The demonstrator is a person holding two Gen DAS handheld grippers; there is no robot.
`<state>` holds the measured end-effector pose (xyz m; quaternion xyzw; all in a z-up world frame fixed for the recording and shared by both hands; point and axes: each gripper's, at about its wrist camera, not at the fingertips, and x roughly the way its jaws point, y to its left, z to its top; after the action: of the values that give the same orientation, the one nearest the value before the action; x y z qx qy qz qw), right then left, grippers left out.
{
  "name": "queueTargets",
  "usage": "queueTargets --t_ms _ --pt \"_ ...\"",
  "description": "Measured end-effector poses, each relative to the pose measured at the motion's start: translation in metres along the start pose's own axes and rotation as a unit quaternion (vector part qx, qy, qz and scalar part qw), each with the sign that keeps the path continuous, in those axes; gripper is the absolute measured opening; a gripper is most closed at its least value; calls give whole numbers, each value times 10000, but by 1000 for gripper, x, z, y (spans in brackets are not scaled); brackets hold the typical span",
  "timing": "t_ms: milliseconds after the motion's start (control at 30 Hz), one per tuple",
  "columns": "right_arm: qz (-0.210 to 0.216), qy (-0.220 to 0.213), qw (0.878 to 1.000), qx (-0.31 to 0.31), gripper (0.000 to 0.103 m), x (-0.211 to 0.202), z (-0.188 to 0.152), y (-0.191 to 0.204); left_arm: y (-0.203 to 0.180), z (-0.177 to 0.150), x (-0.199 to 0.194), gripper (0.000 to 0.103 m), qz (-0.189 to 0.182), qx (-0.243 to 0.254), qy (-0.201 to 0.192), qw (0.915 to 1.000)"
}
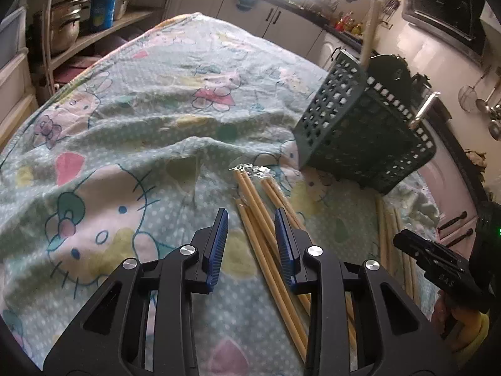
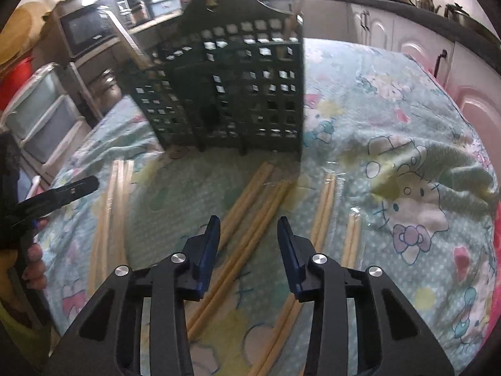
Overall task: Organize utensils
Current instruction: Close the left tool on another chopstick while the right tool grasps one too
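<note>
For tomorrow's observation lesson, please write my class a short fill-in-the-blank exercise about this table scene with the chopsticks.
1. The chopsticks lie on a cloth printed with cartoon ____.
2. The perforated utensil basket is dark ____.
3. The pads of the left claw are ____ in colour.
4. The chopsticks look made of ____.

Missing words: cats; green; blue; wood
</note>
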<state>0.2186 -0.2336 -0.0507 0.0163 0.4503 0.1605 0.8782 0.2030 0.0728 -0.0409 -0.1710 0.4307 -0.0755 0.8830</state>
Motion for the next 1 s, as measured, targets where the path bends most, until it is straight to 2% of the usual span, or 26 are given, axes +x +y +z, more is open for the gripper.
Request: queueTargets --t_ms 167,700,933,1000 --pt "-129 222 9996 62 31 18 7 -7 3 7 15 21 64 -16 164 9998" --pt "55 294 9995 83 31 36 23 -16 -3 41 43 20 212 -9 352 9992" --pt "96 285 9995 53 31 38 27 -19 -5 50 50 5 226 -54 384 9990" --pt "55 270 9996 23 27 38 28 -17 -5 51 47 4 159 -96 378 9991"
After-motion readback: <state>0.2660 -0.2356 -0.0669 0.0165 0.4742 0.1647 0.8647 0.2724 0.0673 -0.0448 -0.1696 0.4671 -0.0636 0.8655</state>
